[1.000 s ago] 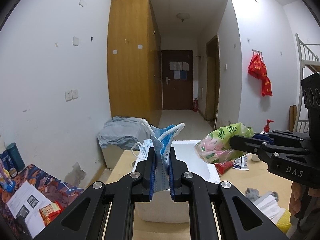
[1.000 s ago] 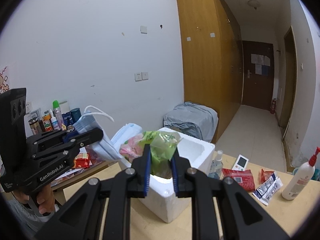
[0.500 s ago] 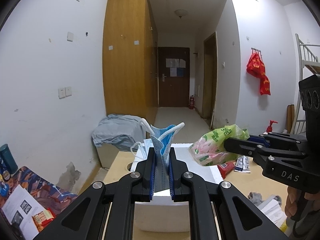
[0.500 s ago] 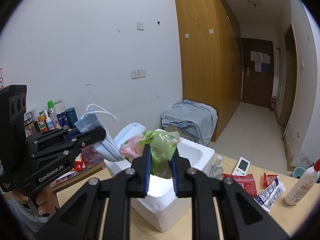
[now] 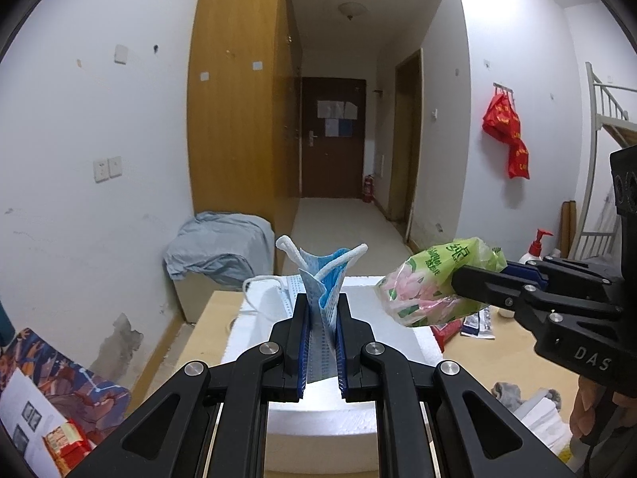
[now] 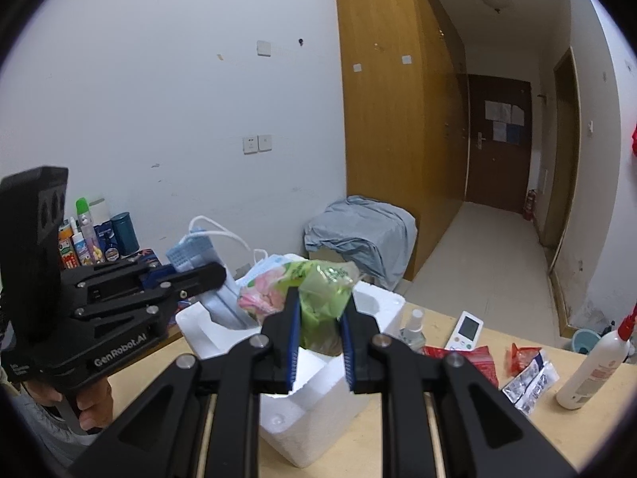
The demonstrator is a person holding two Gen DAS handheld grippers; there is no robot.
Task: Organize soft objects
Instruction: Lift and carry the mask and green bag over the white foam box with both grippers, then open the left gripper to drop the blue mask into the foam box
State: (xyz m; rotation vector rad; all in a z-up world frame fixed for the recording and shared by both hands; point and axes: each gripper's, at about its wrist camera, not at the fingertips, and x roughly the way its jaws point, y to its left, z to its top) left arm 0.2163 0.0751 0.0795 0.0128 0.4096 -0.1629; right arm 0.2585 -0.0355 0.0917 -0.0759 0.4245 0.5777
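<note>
One wooden table [image 6: 458, 430] (cluttered) faces a hallway door [image 5: 332, 137].

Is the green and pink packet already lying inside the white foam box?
No, the right gripper holds the packet clamped above the foam box.

Dim, sharp, strong fisheye vignette

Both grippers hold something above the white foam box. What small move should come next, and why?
Probably lower the left gripper a little into the foam box. It is shut on the blue face masks, which hang above the opening; the right gripper holds its green tissue pack alongside.
</note>
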